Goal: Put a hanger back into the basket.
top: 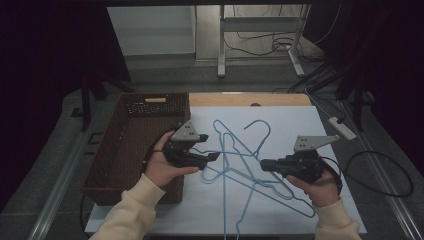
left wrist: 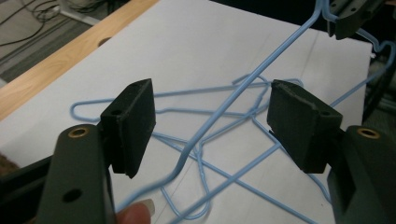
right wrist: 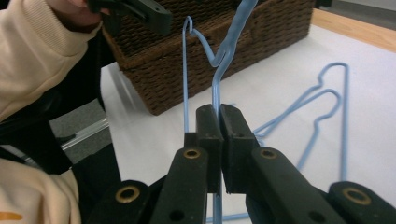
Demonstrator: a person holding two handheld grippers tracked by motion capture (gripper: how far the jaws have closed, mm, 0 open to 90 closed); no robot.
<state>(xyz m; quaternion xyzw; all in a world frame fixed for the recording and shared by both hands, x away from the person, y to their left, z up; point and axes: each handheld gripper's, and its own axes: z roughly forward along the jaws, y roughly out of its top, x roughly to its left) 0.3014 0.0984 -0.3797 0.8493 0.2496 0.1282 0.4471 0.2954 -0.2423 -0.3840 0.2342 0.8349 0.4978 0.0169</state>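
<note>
Right claw [right wrist: 219, 140] clamped on blue hanger [right wrist: 215, 88] wire; left claw [left wrist: 212, 123] apart, wire between jaws. Risk: tangled hangers [top: 240, 160] snag, drag off bench [top: 300, 120].

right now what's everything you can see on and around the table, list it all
wire hangers: several, light blue, tangled on the white sheet; exact count unclear
basket: one, dark brown wicker, on the left side of the table
white sheet: one, covering most of the tabletop
table: one, light wood edge showing at the far side
power strip: one, white, on the floor to the right
cables: several, dark, on the floor beyond the table
left gripper: black, jaws open around a hanger wire
right gripper: black, jaws shut on a hanger wire
sleeves: two, cream
</note>
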